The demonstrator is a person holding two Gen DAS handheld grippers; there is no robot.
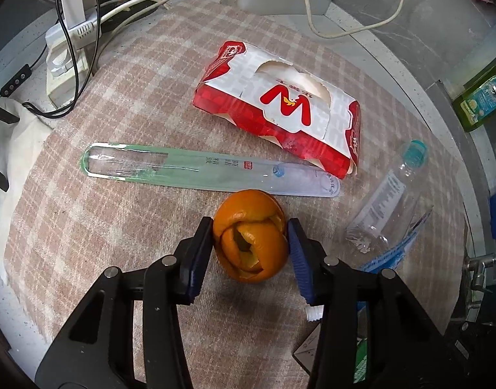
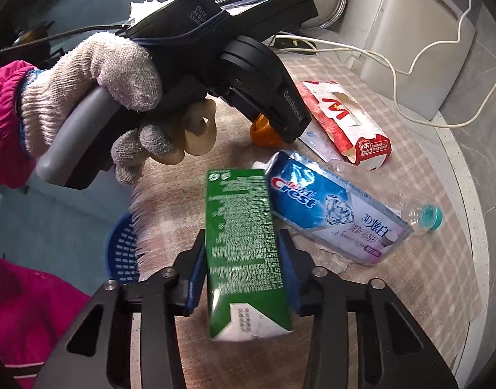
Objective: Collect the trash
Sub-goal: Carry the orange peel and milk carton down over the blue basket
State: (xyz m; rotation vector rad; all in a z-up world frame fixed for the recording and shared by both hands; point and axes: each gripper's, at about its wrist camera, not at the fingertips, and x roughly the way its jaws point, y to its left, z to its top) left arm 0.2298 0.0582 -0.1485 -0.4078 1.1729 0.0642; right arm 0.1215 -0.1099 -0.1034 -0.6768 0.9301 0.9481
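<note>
A hollow orange peel [image 1: 251, 236] sits on the checked cloth, and my left gripper [image 1: 250, 223] has both pads against its sides. In the right wrist view a gloved hand [image 2: 95, 74] holds that gripper over the orange peel [image 2: 264, 133]. My right gripper [image 2: 242, 235] is shut on a green carton [image 2: 244, 246], which looks slightly blurred. Beside the carton lies a Crest toothpaste tube [image 2: 329, 207]. A red and white paper box [image 1: 277, 110], a toothbrush package [image 1: 196, 168] and a clear plastic bottle [image 1: 387, 197] lie further out.
A blue slotted basket [image 2: 121, 253] stands below the table's left edge. A power strip with cables [image 1: 69, 42] sits at the back left and a white cloth [image 1: 8, 149] at the left. A green bottle [image 1: 481, 97] stands at the right, and a white cord [image 1: 312, 16] crosses the back.
</note>
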